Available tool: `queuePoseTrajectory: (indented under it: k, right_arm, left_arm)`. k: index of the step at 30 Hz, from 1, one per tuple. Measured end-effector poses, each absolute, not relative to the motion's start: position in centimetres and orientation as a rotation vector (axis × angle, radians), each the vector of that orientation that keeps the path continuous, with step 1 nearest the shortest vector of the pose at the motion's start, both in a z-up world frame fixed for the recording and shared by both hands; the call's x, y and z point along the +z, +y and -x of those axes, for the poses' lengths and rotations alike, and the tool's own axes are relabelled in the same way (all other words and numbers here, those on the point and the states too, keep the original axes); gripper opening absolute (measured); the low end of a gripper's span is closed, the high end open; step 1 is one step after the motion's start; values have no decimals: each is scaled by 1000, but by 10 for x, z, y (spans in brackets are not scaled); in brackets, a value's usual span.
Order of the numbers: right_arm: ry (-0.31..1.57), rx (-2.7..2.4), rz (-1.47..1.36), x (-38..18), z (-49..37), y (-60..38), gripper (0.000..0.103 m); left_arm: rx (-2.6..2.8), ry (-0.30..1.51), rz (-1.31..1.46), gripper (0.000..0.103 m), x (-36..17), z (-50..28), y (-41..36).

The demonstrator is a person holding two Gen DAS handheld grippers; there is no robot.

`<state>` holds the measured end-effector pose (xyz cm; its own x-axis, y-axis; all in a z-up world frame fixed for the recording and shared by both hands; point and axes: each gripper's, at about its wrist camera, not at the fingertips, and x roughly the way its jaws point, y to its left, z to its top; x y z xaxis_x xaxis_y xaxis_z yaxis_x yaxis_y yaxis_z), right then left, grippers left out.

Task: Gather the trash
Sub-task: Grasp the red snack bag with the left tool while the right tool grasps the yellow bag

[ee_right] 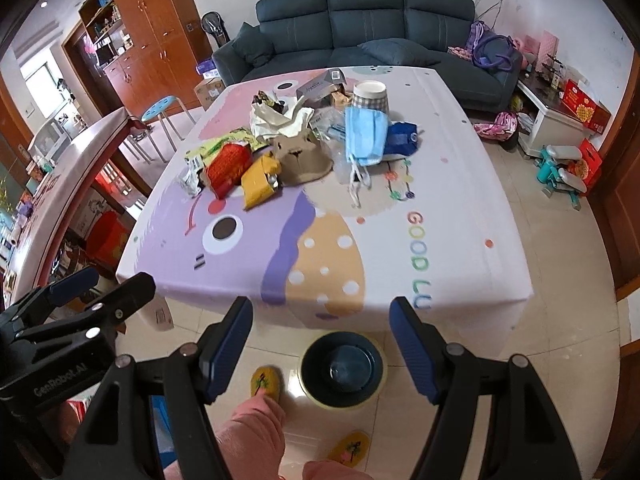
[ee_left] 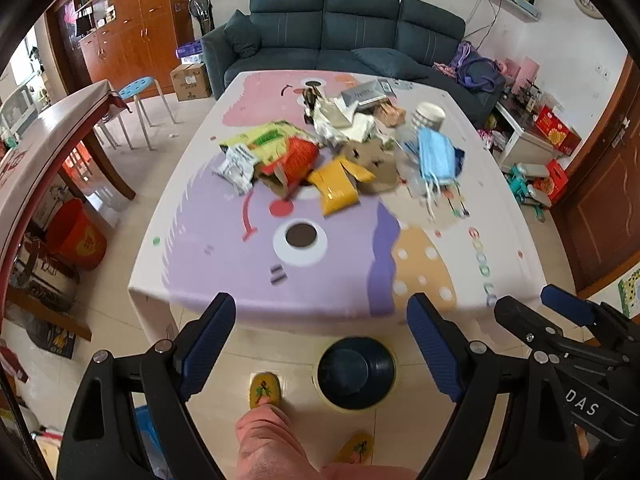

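Note:
A heap of trash lies on the far half of the table (ee_left: 224,272): a yellow packet (ee_left: 336,186), a red-orange wrapper (ee_left: 298,160), a blue face mask (ee_left: 436,156), a paper cup (ee_left: 428,116) and brown cardboard (ee_left: 372,160). The right wrist view shows the yellow packet (ee_right: 260,180), the mask (ee_right: 366,136) and the cup (ee_right: 370,96) too. A dark bin (ee_left: 356,372) (ee_right: 342,368) stands on the floor below the table's near edge. My left gripper (ee_left: 320,320) and right gripper (ee_right: 320,320) both hang open and hold nothing, over that edge and well short of the heap.
A person's pink-clad legs and yellow slippers (ee_left: 264,390) stand beside the bin. A dark sofa (ee_left: 340,36) lies behind the table, a blue stool (ee_left: 138,88) and a second table (ee_left: 52,128) to the left, toys and boxes (ee_right: 560,168) on the floor at right.

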<state>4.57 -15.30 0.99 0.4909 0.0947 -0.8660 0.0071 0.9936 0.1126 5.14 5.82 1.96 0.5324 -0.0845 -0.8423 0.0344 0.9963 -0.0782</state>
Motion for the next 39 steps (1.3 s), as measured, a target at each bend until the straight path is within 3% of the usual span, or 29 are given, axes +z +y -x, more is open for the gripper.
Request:
queuePoseTrajectory:
  k: [3, 16, 29, 32, 37, 39]
  right_arm:
    - [1065, 36, -117, 9, -69, -139, 64]
    - [1116, -18, -208, -19, -173, -82, 64]
    - [1200, -55, -231, -93, -251, -69, 64]
    - [1220, -76, -278, -109, -255, -75, 64]
    - [1213, -55, -331, -121, -254, -80, 56]
    - [1205, -32, -329, -121, -252, -80, 44]
  left_arm:
    - [-93, 1017, 60, 86, 20, -79, 76]
    - [-208, 1139, 17, 86, -6, -225, 148]
    - [-446, 1360, -10, 85, -70, -318, 117]
    - [-463, 1395, -12, 77, -83, -328, 112]
    - [-474, 1458, -16, 67, -101, -339, 107]
    - [-485, 1469, -14, 66, -104, -342, 106]
